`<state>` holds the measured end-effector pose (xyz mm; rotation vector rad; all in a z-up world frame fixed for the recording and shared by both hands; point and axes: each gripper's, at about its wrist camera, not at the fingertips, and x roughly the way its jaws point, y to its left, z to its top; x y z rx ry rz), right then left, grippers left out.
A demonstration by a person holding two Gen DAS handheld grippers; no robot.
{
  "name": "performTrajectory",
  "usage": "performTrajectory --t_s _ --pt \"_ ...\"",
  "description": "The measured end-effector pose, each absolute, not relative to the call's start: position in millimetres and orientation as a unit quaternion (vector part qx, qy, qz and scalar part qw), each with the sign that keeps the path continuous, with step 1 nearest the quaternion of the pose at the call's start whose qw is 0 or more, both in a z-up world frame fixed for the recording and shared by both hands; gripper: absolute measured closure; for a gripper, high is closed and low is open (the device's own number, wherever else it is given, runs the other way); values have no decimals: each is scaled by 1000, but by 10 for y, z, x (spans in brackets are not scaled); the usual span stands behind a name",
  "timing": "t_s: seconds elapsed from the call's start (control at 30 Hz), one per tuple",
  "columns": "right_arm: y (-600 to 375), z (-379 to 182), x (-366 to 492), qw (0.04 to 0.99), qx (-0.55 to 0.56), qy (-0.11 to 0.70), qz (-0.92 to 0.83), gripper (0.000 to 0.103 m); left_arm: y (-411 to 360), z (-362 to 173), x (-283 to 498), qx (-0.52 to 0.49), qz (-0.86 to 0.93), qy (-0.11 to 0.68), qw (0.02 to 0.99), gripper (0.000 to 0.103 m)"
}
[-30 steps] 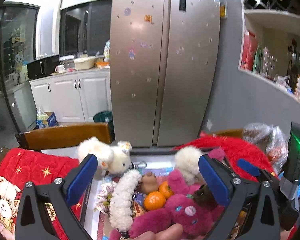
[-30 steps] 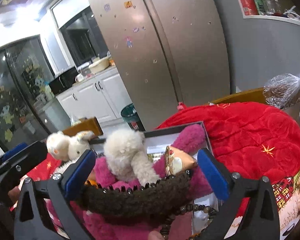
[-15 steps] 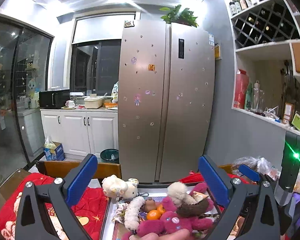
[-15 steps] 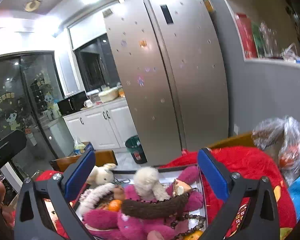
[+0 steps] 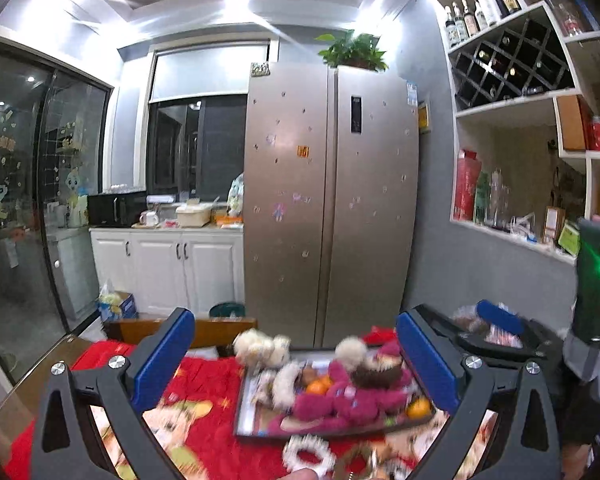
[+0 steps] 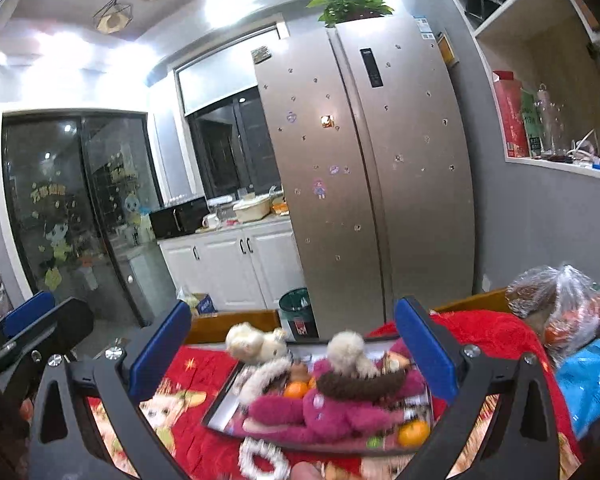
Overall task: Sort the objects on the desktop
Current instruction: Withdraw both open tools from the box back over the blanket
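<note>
A dark-rimmed tray (image 5: 244,408) (image 6: 220,408) lies on a red cloth, piled with a magenta plush toy (image 5: 340,400) (image 6: 320,416), oranges (image 5: 318,387) (image 6: 414,432), a brown fuzzy band (image 6: 360,386) and white fluffy toys (image 5: 350,350) (image 6: 346,348). A cream plush (image 5: 260,346) (image 6: 254,344) sits at the tray's far left corner. A white fluffy ring (image 5: 308,454) (image 6: 260,460) lies in front of the tray. My left gripper (image 5: 294,354) and right gripper (image 6: 292,350) are both open, empty and raised well back from the tray.
A red printed tablecloth (image 5: 204,420) (image 6: 496,340) covers the table. Wooden chair backs (image 5: 204,328) (image 6: 232,322) stand beyond it. Plastic bags (image 6: 560,304) sit at the right. A large fridge (image 5: 332,200) and white cabinets (image 5: 168,264) are behind.
Both grippers have pulled back and up from the tray, which now looks smaller and lower. Both stay open and empty.
</note>
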<state>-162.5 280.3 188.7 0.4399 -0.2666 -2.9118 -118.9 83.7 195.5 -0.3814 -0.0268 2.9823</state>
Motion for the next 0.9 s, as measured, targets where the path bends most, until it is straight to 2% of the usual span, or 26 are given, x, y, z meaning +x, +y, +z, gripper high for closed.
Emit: performTrajectory --t_s 0.23,0.57,0.9 --pt "2675 1717 -853 51 175 -41 -982 0 734 1614 -855 -195 978 41 55 0" --pt "2447 1251 -219 102 250 -5 -963 0 403 940 -662 -292 951 85 52 0" --pt "2586 799 -394 107 305 -28 -946 0 17 341 -1013 -361 928 39 82 0"
